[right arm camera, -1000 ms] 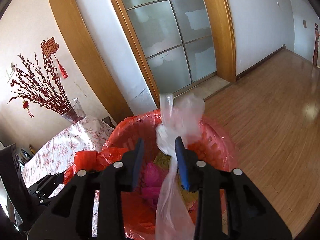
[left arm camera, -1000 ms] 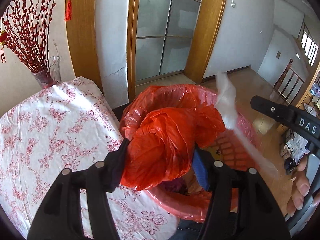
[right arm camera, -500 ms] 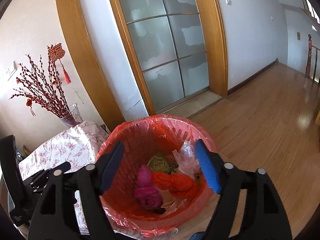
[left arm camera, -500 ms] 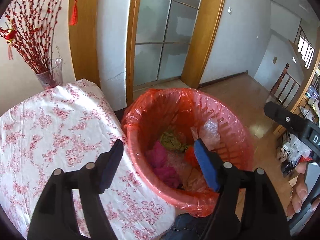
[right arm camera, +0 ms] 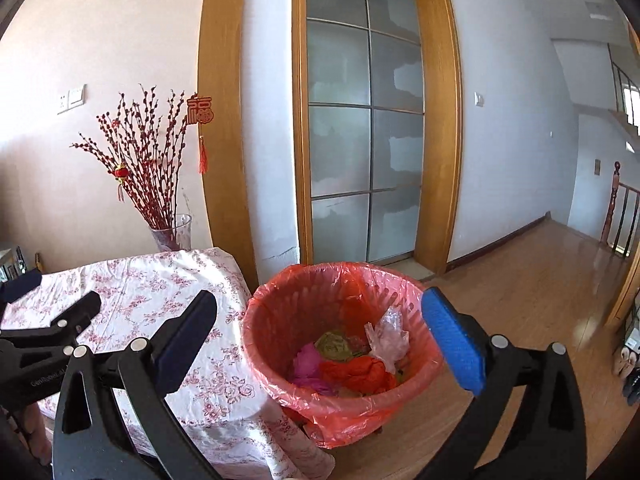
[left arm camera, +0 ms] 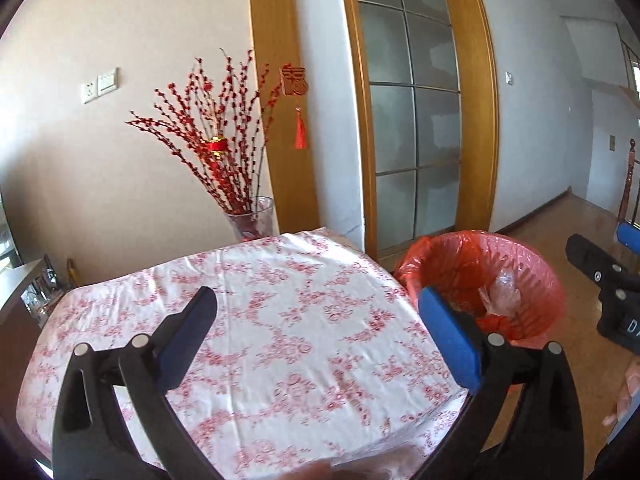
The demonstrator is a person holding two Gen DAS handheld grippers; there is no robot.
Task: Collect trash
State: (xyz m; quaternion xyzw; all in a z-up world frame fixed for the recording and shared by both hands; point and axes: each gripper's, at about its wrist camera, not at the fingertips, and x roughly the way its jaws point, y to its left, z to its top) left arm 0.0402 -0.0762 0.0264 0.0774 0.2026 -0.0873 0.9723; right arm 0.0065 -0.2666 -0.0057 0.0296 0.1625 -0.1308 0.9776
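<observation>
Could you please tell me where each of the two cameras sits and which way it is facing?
Left wrist view: on the left hand-held gripper, facing the table with the red-flowered white cloth; its wide-open, empty jaws show, plus the right hand-held gripper and fingertips at the right edge.
Right wrist view: on the right hand-held gripper, facing the red-lined plastic waste basket holding crumpled trash; its open, empty jaws show, plus the left hand-held gripper.
Shared: table, waste basket, vase of red branches, frosted-glass door.

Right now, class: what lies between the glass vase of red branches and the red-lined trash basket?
In the right wrist view, a stretch of the floral tablecloth and its corner lies between the vase and the trash basket; no loose item shows there.
</observation>
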